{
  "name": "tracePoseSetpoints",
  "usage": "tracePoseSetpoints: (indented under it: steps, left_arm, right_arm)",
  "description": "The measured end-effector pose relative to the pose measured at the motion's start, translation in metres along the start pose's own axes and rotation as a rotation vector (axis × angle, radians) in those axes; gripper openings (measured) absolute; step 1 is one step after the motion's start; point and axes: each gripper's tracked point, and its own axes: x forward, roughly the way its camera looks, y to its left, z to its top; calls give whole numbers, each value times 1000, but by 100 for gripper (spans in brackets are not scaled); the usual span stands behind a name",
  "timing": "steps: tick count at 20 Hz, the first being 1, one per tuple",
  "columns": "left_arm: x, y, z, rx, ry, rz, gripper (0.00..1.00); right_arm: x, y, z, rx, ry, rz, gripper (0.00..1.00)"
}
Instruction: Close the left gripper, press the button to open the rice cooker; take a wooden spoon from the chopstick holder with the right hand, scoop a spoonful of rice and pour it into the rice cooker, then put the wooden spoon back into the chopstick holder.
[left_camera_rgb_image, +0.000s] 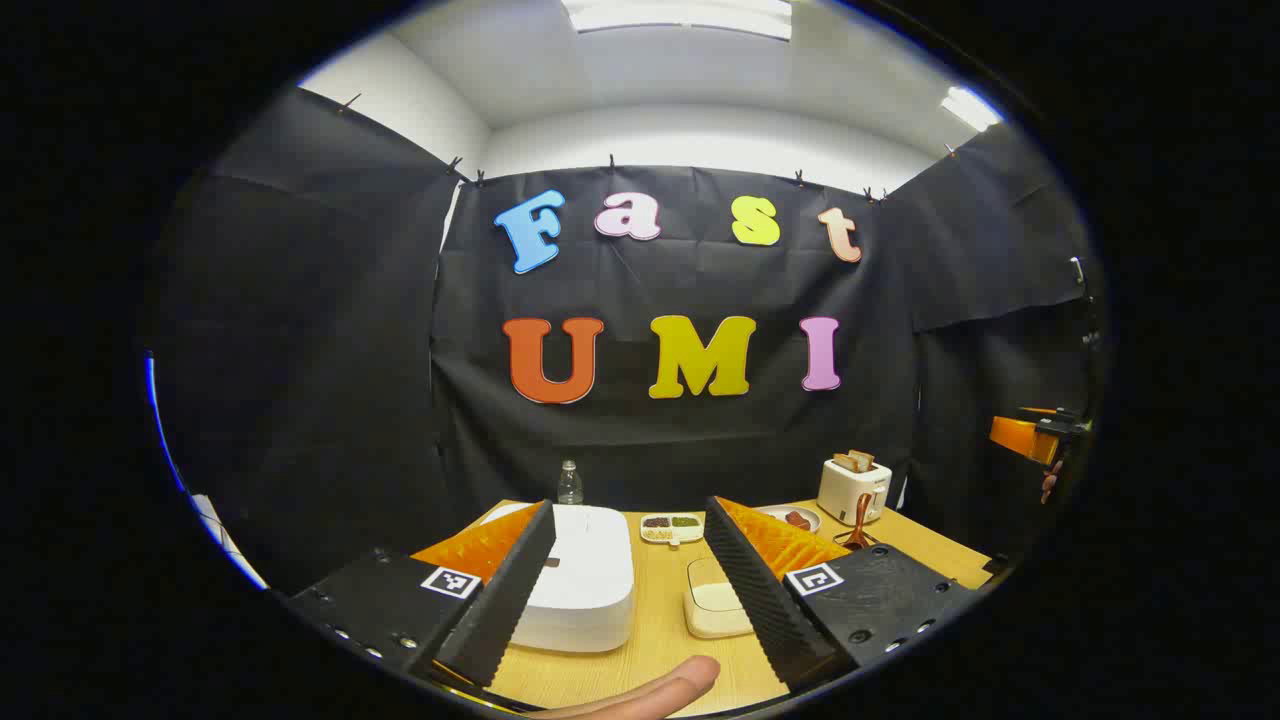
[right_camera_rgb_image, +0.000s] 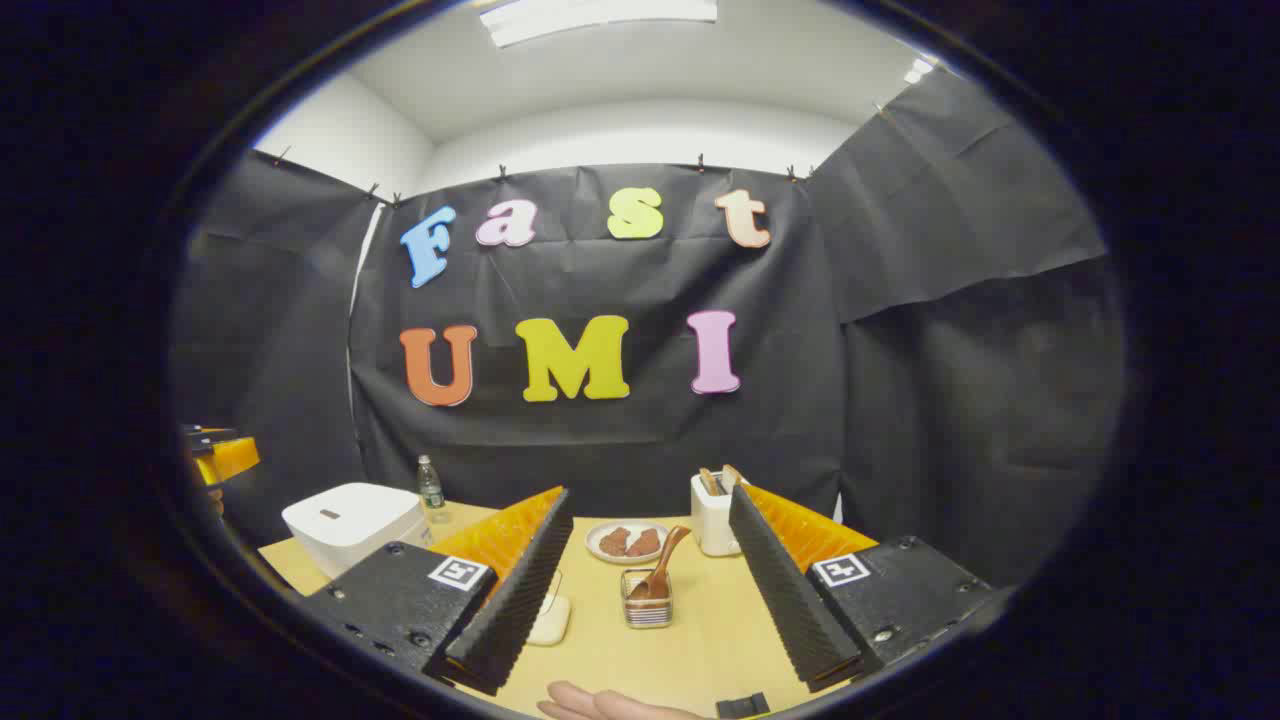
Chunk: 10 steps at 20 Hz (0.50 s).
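Both the left gripper (left_camera_rgb_image: 630, 600) and right gripper (right_camera_rgb_image: 650, 600) hover wide open (empty) above the table (right_camera_rgb_image: 700, 640).

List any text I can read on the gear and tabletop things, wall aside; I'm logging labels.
No words or numbers can be read.
Markers on the left gripper and right gripper: square code patterns, no letters.
Bottle label: too small to read.
Cooker and toaster: no legible marking.

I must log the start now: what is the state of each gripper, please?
Left gripper: open, holding nothing, above the table with the rice cooker ahead.
Right gripper: open, holding nothing, facing the wooden spoon.
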Motion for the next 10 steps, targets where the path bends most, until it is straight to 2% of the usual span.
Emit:
tracePoseSetpoints:
  steps: [1, 2, 3, 4, 5, 10]
  left_arm:
    - [-2, 2, 1, 1, -5, 4, 95]
    - [-1, 3, 1, 3, -9, 5, 95]
    - [-1, 3, 2, 6, -16, 4, 95]
    - [-1, 5, 4, 1, -21, 3, 95]
    - [-1, 5, 4, -12, -24, 0, 95]
    - [-1, 13, -2, -34, -16, 3, 95]
  right_arm:
    - [-3, 0, 3, -5, -9, -2, 100]
    - [-4, 0, 5, -14, -17, -8, 96]
    - [-6, -4, 7, -26, -25, -25, 100]
    - [-8, -6, 8, -32, -32, -36, 100]
    - [-10, -3, 10, -29, -36, -31, 96]
    - [-15, -4, 6, -13, -33, -19, 100]
